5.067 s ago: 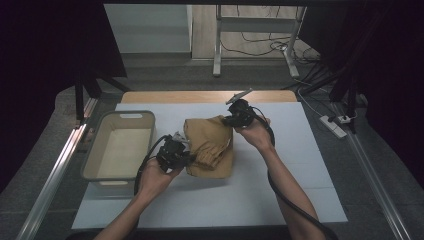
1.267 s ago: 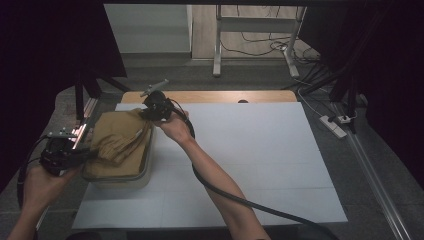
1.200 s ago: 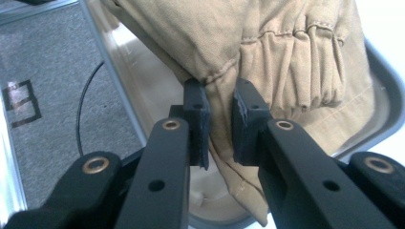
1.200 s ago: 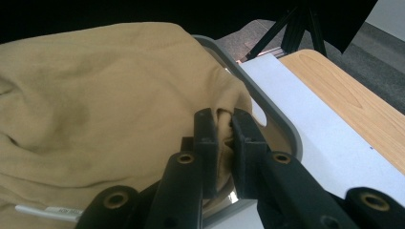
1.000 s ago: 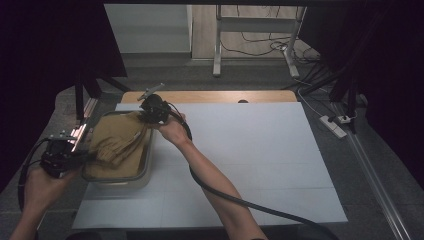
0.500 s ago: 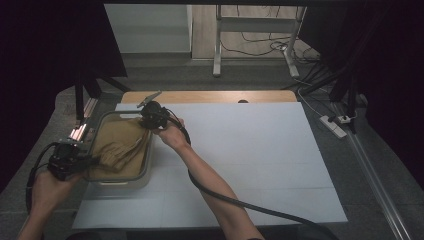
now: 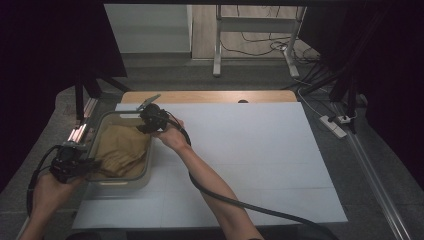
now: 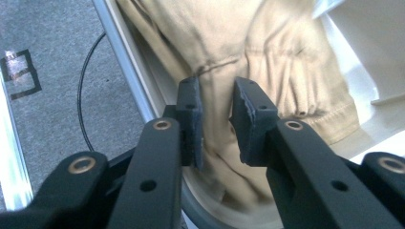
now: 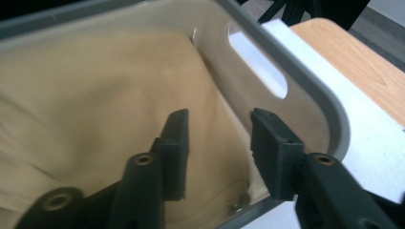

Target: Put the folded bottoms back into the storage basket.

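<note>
- My left tool [image 8: 217, 119] hangs over the near-left rim of the bin [image 7: 100, 182], its jaws a little apart with a fold of the tan garment [image 8: 248, 43] between them; whether they grip it I cannot tell.
- Ahead of that tool, the garment lies bunched inside the bin, I judge so it settles below the rim.
- My right tool [image 9: 217, 143] is spread and empty, just above the cloth at the bin's far corner.
- The right gripper view adds the bin's handle slot [image 9: 258, 59]; the high view places the bin on the tabletop [image 7: 260, 150].
</note>
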